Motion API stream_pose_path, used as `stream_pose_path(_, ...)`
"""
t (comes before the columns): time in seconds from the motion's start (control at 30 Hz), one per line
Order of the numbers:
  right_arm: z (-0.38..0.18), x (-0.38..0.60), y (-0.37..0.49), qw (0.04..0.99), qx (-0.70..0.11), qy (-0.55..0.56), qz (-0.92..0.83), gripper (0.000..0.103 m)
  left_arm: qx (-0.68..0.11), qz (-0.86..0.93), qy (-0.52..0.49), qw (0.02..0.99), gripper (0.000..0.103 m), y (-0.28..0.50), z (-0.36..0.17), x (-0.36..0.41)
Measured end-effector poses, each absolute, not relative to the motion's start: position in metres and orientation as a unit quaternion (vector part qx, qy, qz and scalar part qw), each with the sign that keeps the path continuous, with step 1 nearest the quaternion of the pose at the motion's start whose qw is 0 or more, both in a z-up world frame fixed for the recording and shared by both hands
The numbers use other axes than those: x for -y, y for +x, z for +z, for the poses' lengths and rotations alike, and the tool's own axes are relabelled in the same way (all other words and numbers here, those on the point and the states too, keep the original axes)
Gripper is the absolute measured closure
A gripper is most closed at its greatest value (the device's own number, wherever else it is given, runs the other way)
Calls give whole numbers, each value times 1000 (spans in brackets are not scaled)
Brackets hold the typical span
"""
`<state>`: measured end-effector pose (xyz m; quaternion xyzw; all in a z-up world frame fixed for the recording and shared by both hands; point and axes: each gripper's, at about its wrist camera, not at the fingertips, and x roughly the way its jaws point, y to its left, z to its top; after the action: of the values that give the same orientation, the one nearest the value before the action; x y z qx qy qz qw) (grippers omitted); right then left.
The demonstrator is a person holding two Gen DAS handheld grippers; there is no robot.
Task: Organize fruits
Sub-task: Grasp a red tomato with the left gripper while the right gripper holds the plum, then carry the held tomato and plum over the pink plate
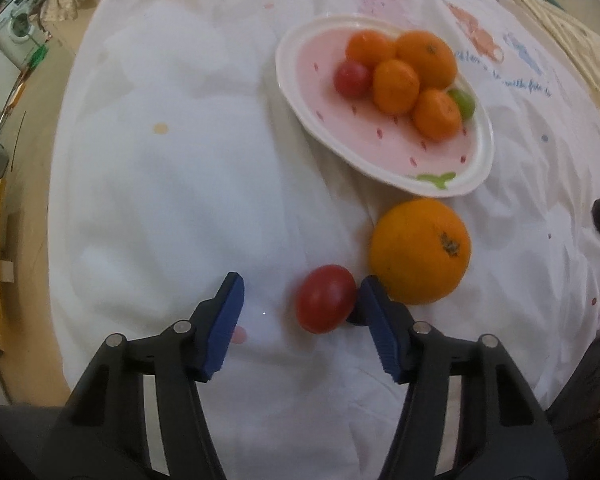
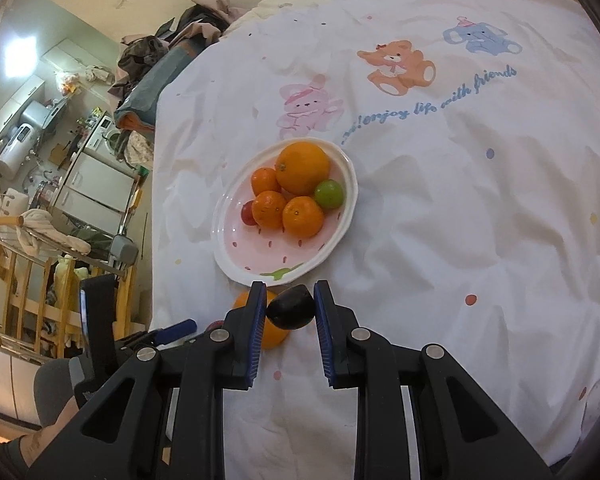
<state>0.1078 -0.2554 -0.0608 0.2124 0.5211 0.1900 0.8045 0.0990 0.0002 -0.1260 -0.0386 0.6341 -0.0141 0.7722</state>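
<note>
Tomato [image 1: 325,298] sits between our left gripper [image 1: 300,300] pads, ungripped. Our right gripper [image 2: 290,306] clamps a dark fruit [image 2: 291,307].

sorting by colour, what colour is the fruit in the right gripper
Very dark, nearly black-purple fruit; seen best in the right wrist view.

White bedsheet [image 2: 439,208] w/ cartoon animals covers the bed. Beyond: beige floor [image 1: 36,92], washing machine [image 1: 18,26], white cabinets [image 2: 96,184], wooden railing [image 2: 24,304], clothes pile [image 2: 172,40], ceiling light [image 2: 20,54].
</note>
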Motion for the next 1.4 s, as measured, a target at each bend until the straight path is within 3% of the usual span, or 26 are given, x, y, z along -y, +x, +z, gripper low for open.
stream_pose_path(0.1,-61,255,109,804,-523,212,188,77,-640,-9,-48,767,51,101,-131,-2)
stream_pose_path(0.13,-61,255,109,804,-523,212,188,77,-640,-12,-54,767,55,101,-131,-3)
stream_pose_path(0.2,-61,254,109,805,-522,209,189,77,-640,-28,-78,763,75,101,-128,-4)
stream_pose_path(0.97,-41,257,103,816,-497,220,198,77,-536,-3,-72,841,75,75,-51,-28)
stream_pose_path(1.4,-24,282,108,819,-467,264,202,77,-495,4,-54,867,75,97,-10,-35)
